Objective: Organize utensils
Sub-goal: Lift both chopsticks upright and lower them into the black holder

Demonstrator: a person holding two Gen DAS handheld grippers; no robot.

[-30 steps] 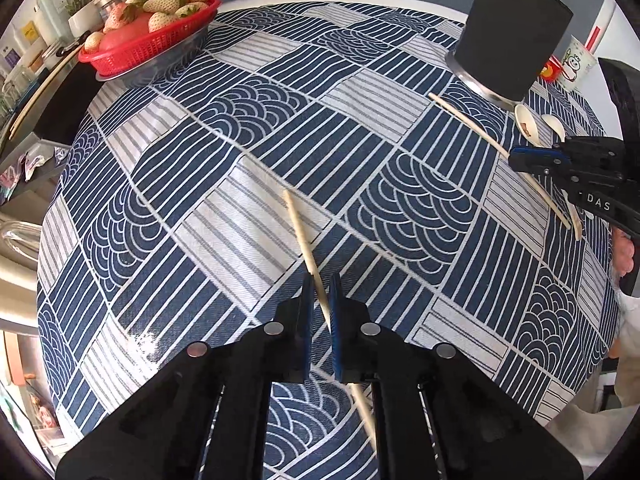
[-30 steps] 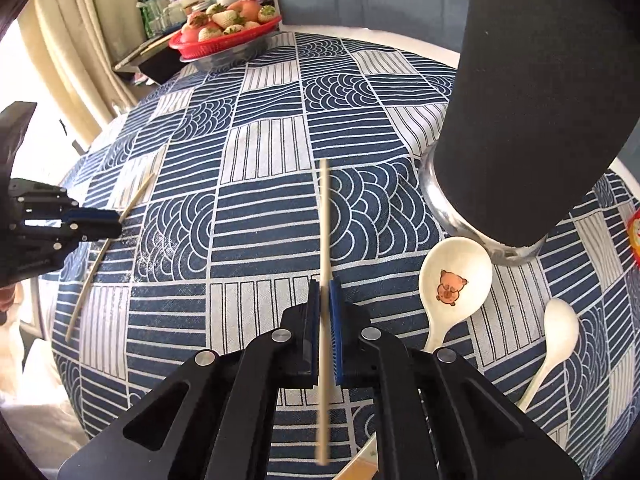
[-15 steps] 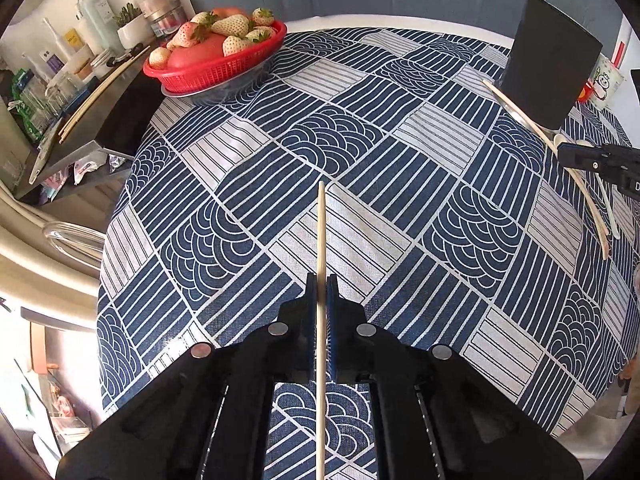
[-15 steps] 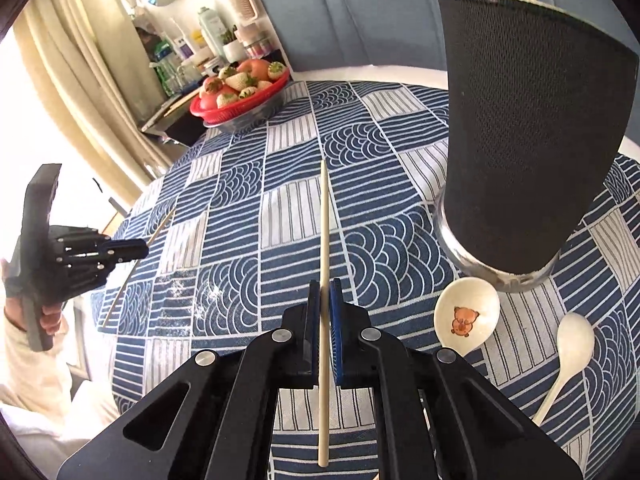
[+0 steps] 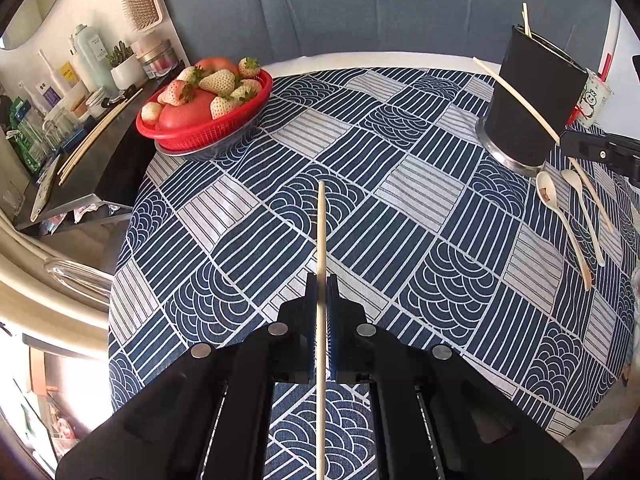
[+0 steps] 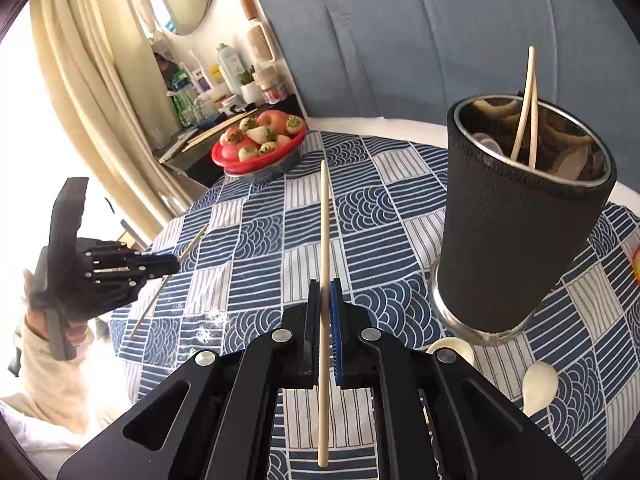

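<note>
Grippers both clamped: the left gripper pinches one chopstick above the patterned tablecloth, the right gripper pinches a second chopstick just beside the black holder, where two chopsticks stand, two spoons lying at its base.

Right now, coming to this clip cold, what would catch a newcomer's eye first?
Each hand-held gripper is shut on a single pale chopstick above the blue patterned tablecloth: the left hand-held gripper and the right hand-held gripper. On the right stands a tall black utensil holder with two chopsticks already in it and two white spoons lying at its base. At the far left edge sits a red basket of strawberries.
</note>
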